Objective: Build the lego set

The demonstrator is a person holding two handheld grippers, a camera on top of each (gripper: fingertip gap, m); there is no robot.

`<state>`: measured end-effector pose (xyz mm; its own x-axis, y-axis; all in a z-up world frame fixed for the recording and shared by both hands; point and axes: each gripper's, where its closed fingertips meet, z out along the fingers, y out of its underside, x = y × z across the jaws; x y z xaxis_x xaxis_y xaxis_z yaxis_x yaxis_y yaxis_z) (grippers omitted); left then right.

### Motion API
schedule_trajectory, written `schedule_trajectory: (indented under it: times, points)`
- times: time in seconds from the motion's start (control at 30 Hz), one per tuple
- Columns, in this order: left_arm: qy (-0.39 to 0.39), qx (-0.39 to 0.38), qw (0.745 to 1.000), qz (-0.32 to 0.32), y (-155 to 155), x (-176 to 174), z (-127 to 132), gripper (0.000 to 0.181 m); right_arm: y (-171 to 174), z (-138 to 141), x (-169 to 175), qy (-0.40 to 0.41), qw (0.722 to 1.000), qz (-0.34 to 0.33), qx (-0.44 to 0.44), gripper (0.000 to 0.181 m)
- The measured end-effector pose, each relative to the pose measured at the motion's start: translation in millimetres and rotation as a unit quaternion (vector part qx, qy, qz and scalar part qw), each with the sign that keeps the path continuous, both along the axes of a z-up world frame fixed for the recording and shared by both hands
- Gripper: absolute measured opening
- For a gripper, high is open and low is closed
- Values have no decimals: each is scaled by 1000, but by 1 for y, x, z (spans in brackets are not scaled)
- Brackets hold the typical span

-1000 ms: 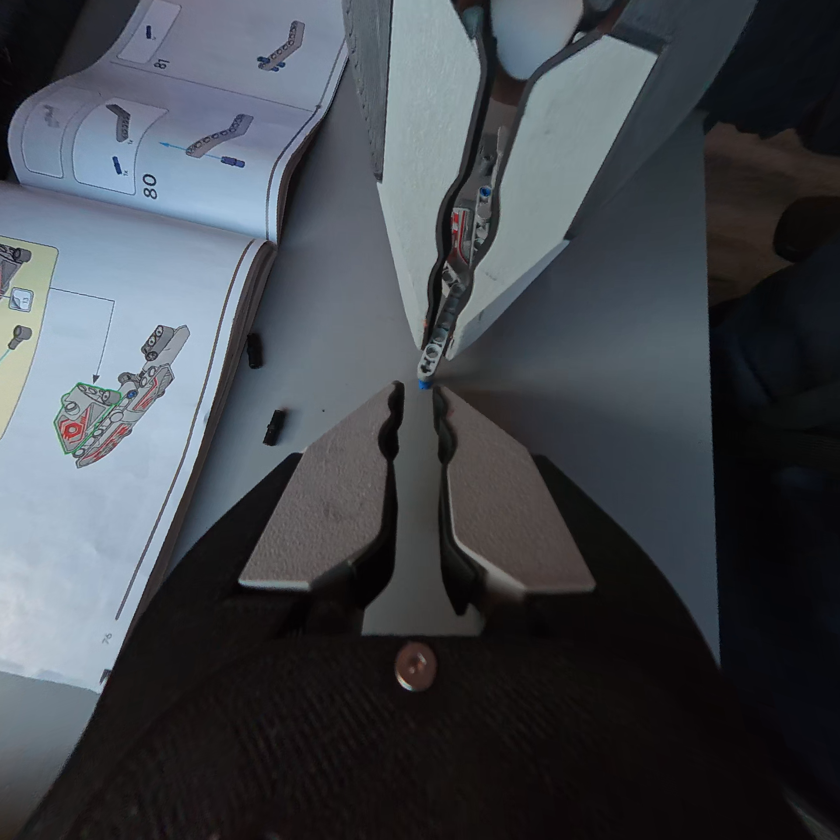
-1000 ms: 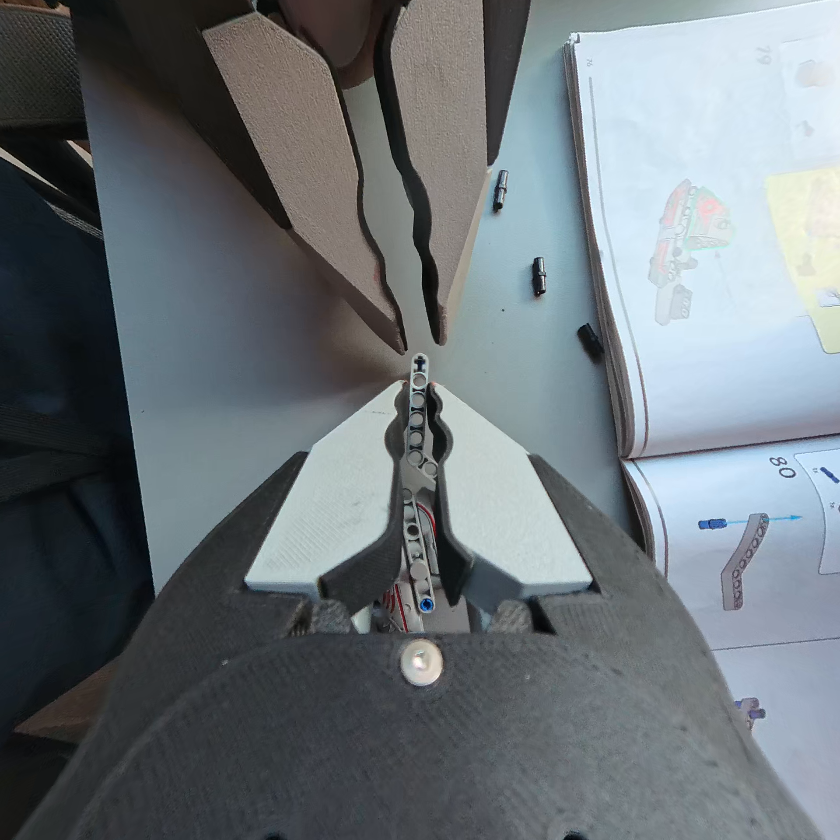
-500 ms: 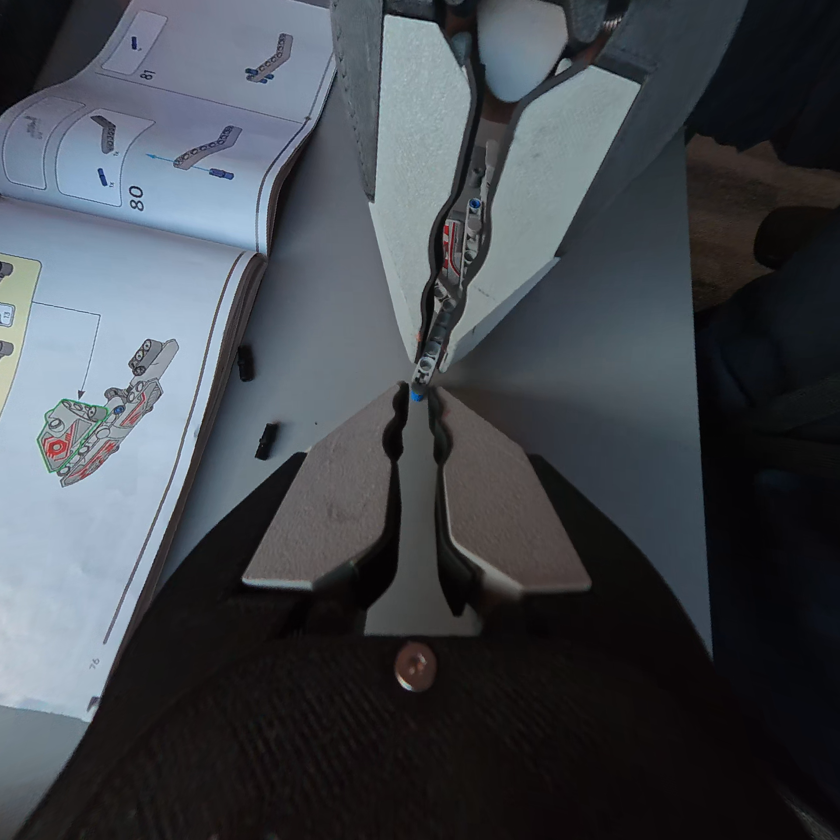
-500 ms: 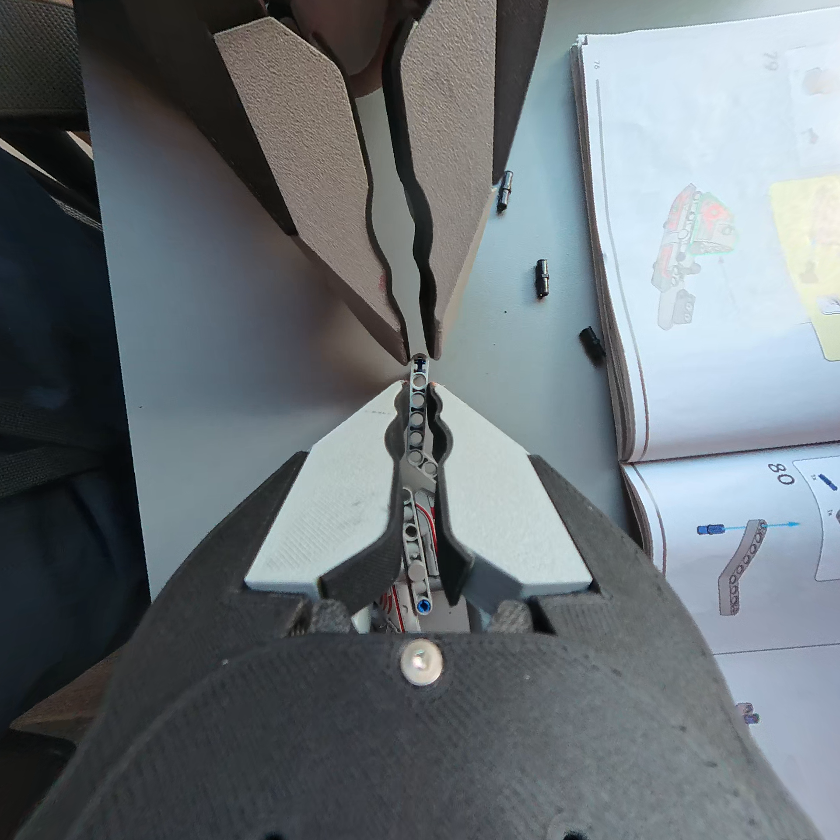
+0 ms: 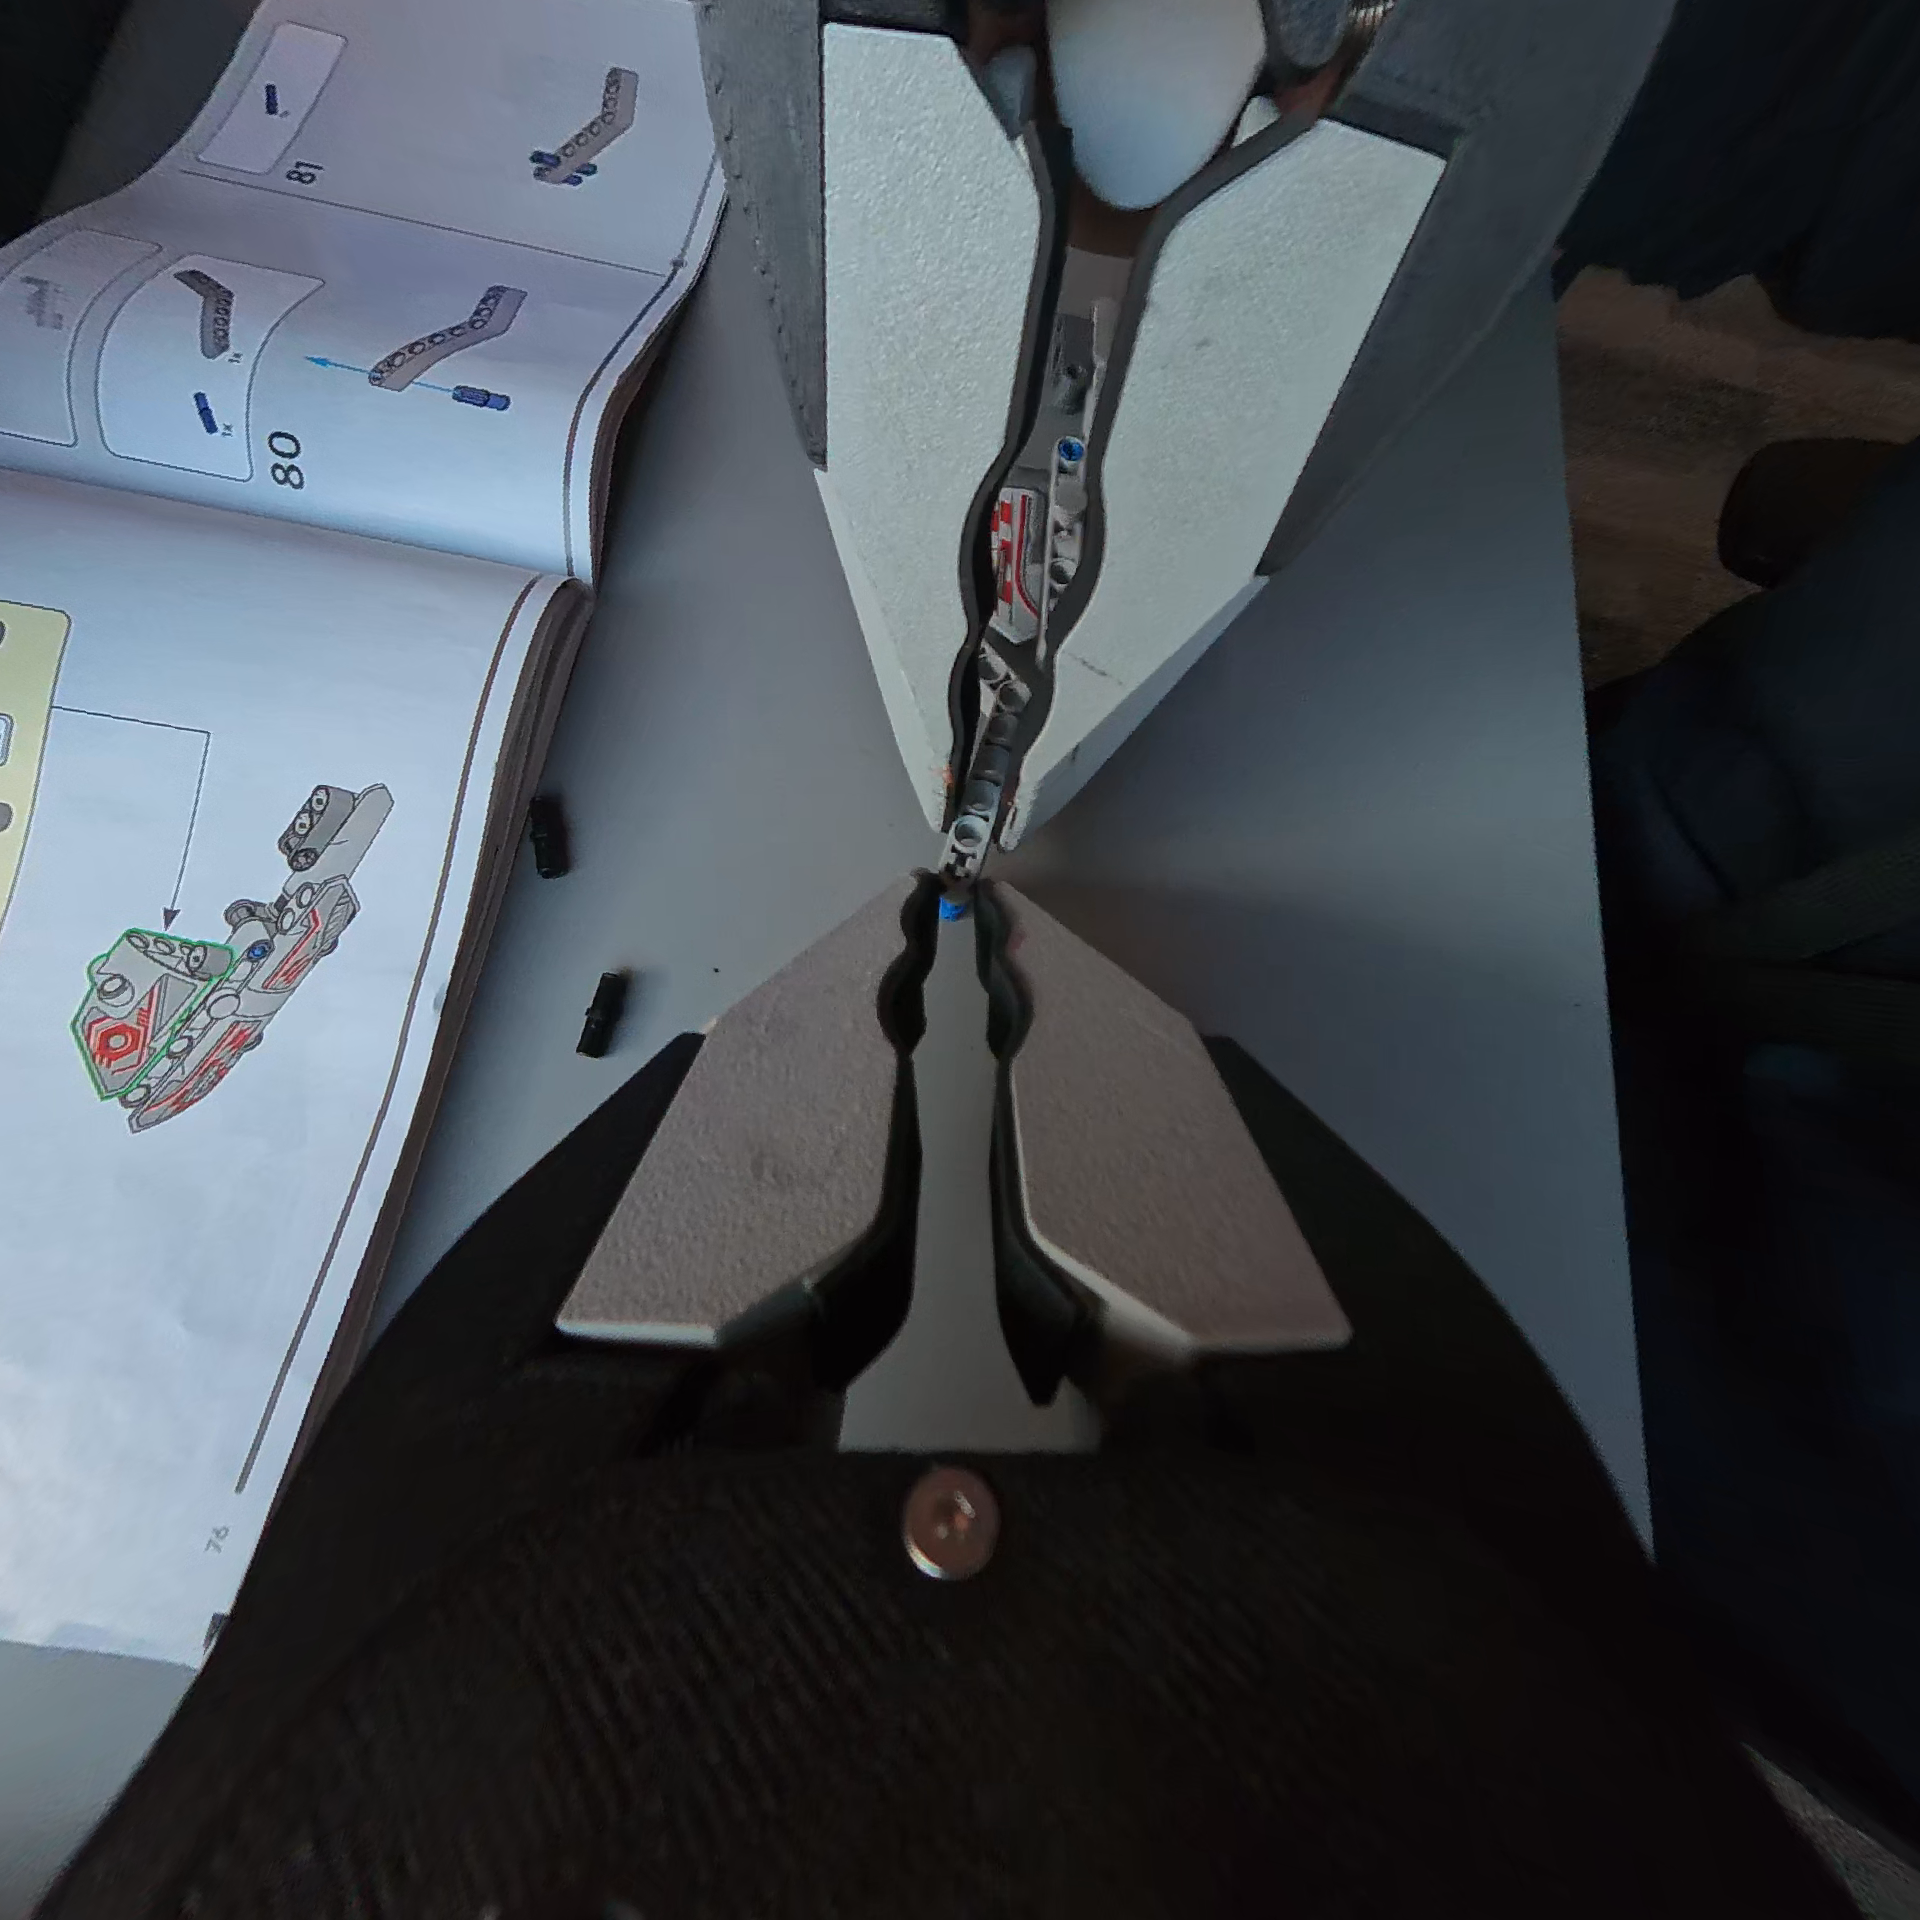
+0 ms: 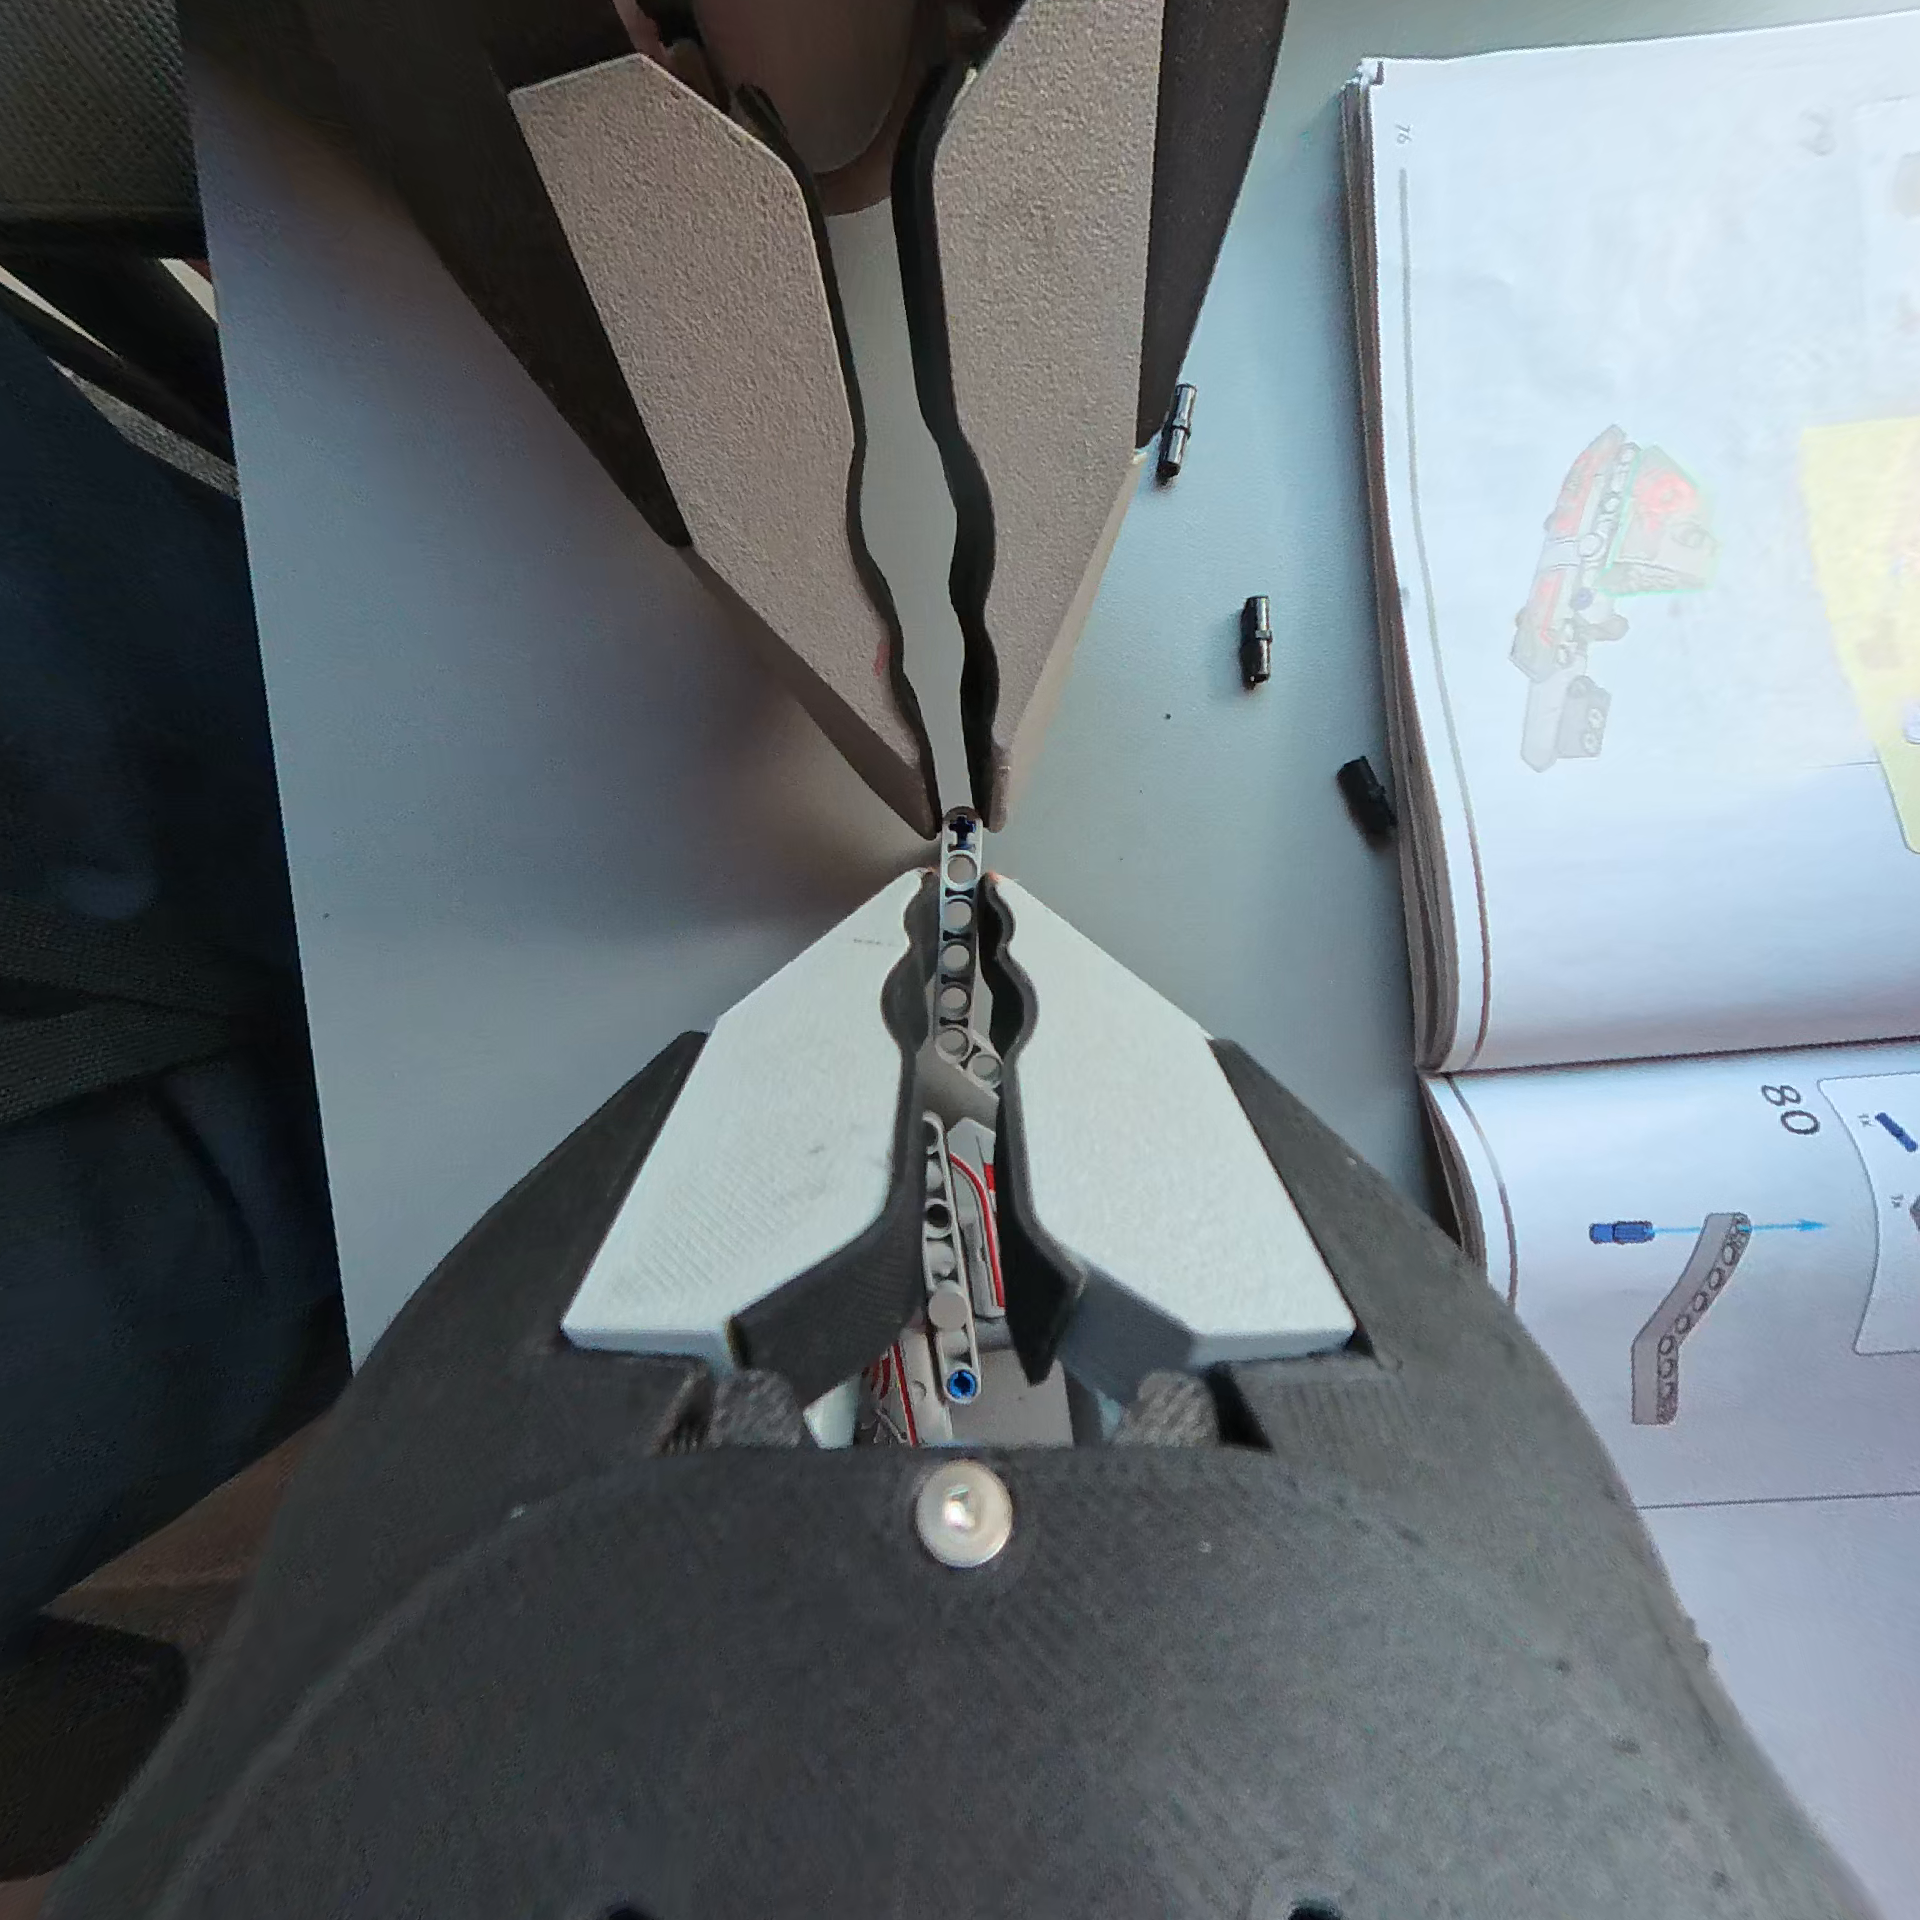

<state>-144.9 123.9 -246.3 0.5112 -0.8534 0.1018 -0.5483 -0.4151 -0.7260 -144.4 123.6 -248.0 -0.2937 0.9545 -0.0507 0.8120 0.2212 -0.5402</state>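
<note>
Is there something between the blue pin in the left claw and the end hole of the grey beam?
Nothing visible stands between them. The left claw holds the blue pin at its tips, right against the end of the grey beam that sticks out of the right claw. The black pins lie aside on the table.

Matt, grainy plastic fingers (image 5: 790,1122) on the left gripper (image 5: 954,902); smooth grey plastic model (image 6: 957,935); paper booklet (image 5: 260,727); smooth matt table (image 5: 1351,935); shiny metal screw (image 6: 962,1496).
</note>
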Motion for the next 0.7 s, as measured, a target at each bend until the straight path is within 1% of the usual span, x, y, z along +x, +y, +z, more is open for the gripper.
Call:
schedule_trajectory:
  times: [0.13, 0.27, 0.4, 0.53, 0.57, 0.6, 0.7]
  points:
    - [-11, -1, 1000, 1, 0, -1, 0, 4, 0, 0, 0, -10, 1000, 5, 9, 4]
    - [-32, -25, 999, 8, -2, -1, 0, 3, 0, -2, 1, -23, 1000, 10, 12, 3]
    - [-22, -19, 1000, 8, -2, -2, 0, 3, 0, -3, 0, -34, 999, 15, 22, 3]
    - [-29, -31, 999, 9, -2, -4, -1, 2, 0, -3, -1, -43, 998, 23, 34, 3]
    - [-5, -32, 999, 17, -1, -8, -8, 0, -1, -4, -3, -40, 998, 27, 31, 3]
    - [-9, -35, 999, 12, -3, -5, -12, 0, -2, -5, -3, -44, 998, 29, 30, 5]
    - [-10, -35, 999, 14, -2, -6, -10, 0, -2, -8, -2, -48, 998, 33, 32, 4]
